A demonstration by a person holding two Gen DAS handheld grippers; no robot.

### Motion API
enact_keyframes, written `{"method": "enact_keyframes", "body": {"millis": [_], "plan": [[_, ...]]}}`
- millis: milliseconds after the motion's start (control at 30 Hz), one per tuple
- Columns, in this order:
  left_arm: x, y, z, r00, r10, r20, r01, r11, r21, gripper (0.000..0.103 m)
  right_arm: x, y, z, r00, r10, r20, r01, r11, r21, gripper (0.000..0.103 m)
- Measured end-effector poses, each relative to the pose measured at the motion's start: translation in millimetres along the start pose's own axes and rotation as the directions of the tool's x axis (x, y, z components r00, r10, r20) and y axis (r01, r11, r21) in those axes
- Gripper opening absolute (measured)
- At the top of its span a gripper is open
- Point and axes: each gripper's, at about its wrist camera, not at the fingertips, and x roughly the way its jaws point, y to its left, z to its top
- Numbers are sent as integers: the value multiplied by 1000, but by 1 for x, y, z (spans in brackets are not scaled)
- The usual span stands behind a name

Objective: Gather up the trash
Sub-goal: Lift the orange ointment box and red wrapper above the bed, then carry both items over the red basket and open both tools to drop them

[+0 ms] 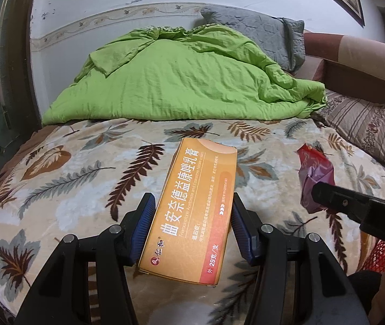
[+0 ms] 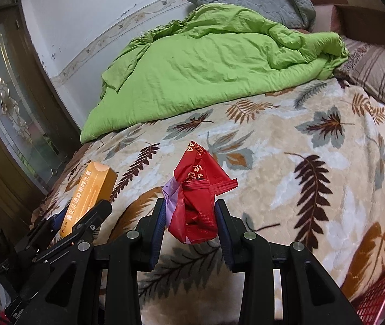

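My left gripper (image 1: 192,208) is shut on an orange medicine box (image 1: 192,211) with Chinese print, holding it lengthwise above the leaf-patterned blanket (image 1: 84,168). My right gripper (image 2: 189,214) is shut on a crumpled red and pale purple wrapper (image 2: 195,195), held above the same blanket (image 2: 300,162). In the right wrist view the left gripper (image 2: 78,216) with the orange box (image 2: 89,192) shows at the lower left. In the left wrist view the right gripper's black finger (image 1: 354,205) and the red wrapper (image 1: 314,173) show at the right.
A rumpled green quilt (image 1: 181,78) lies at the back of the bed, with a grey pillow (image 1: 260,32) behind it and a striped pillow (image 1: 368,119) at right. A red mesh basket (image 2: 381,298) sits at the lower right. A dark wooden glass-door cabinet (image 2: 11,108) stands left.
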Motion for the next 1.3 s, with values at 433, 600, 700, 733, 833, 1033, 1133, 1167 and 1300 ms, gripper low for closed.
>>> {"method": "enact_keyframes", "body": {"millis": [433, 600, 700, 733, 833, 1033, 1133, 1167, 1300], "plan": [[-16, -22, 3, 997, -74, 11, 74, 997, 18, 54, -31, -28, -9, 1000, 7, -14, -5, 995, 97, 39], [-22, -34, 5, 994, -104, 15, 103, 994, 42, 54, -46, -33, -7, 1000, -1, 12, 0, 995, 96, 39], [-27, -40, 7, 993, -120, 18, 119, 991, 54, 54, -53, -37, -5, 1000, -6, 25, 4, 995, 99, 39], [-29, -42, 8, 992, -127, 19, 125, 991, 55, 54, -56, -39, -5, 1000, -8, 27, 5, 995, 103, 39], [-33, -50, 11, 989, -148, 22, 146, 987, 67, 54, -65, -49, -4, 999, -16, 36, 12, 993, 121, 39], [-38, -70, 13, 981, -195, 11, 193, 977, 93, 54, -88, -76, -9, 998, -47, 45, 39, 986, 162, 39], [-41, -84, 12, 974, -226, 3, 224, 968, 116, 54, -100, -88, -14, 997, -65, 45, 56, 981, 184, 39], [-42, -88, 12, 972, -237, 0, 235, 964, 121, 54, -105, -93, -15, 996, -75, 44, 65, 979, 193, 39], [-50, -108, 13, 956, -294, -10, 292, 944, 150, 54, -126, -111, -22, 992, -116, 47, 103, 970, 219, 39]]}}
